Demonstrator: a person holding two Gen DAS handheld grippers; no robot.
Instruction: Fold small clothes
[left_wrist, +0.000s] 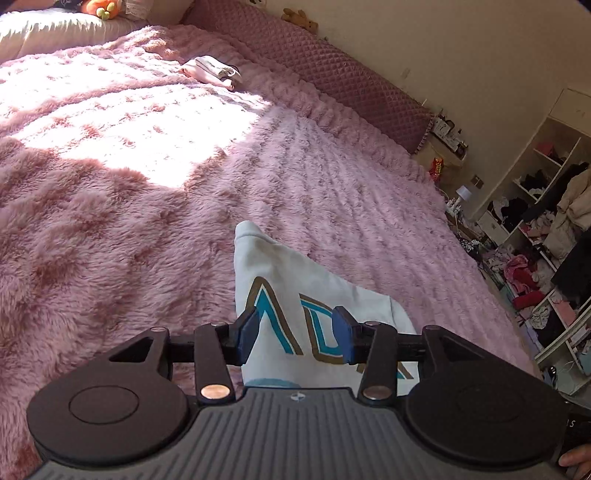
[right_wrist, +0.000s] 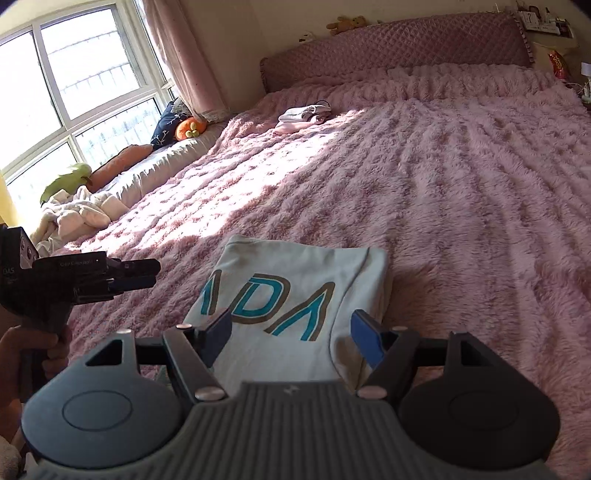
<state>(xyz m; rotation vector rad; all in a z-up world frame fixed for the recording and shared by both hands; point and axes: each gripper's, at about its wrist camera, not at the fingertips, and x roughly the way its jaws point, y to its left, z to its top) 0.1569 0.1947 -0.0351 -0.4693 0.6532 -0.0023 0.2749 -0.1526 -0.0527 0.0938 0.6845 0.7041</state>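
One folded white top (right_wrist: 295, 291) with teal lettering, lower centre; both grippers, left (left_wrist: 293, 332) and right (right_wrist: 291, 334), spread apart (two more folded clothes (right_wrist: 303, 114), upper centre).

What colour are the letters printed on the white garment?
Teal with a brown outline, on the white garment; clearest in the right wrist view.

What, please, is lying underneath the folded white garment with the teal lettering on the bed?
The white garment rests directly on the fluffy pink blanket, which shows all around it. Whatever lies beneath its folded layers is covered and cannot be seen.
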